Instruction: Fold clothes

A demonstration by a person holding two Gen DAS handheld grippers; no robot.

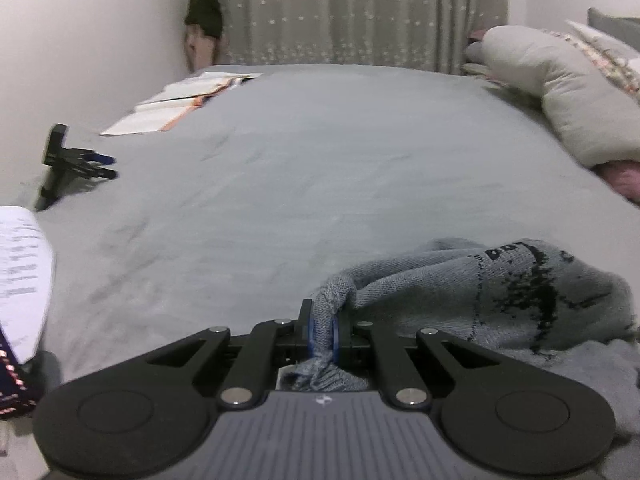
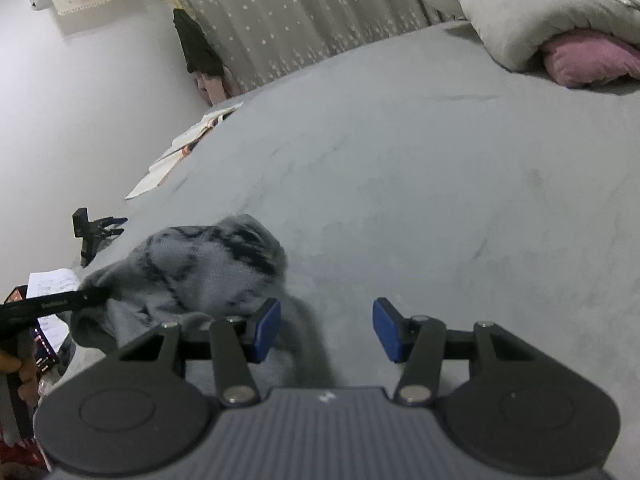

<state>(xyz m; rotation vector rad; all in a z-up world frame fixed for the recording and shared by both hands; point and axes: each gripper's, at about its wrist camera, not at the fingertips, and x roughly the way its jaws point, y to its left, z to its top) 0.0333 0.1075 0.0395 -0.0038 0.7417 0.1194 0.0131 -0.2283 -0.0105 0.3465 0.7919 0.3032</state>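
Pinching a rolled edge of the sweater (image 1: 480, 296), the left gripper (image 1: 323, 330) has its blue pads pressed together on the knit at lower centre of the left view, the bulk of the garment bunched to lower right on the grey bed (image 1: 320, 160). The right gripper (image 2: 326, 330) stands with jaws spread and nothing between them, over bare bed at lower centre of its view; the sweater (image 2: 208, 272) lies heaped at lower left beside its left pad. The knit looks soft, light and limp, likely to sag and stretch, so a hem or cuff edge is the better hold. Both grippers appear tilted down toward the bed. A spare gripper (image 1: 72, 160) rests at left, papers (image 1: 176, 104) at upper left, pillows (image 1: 560, 92) at upper right
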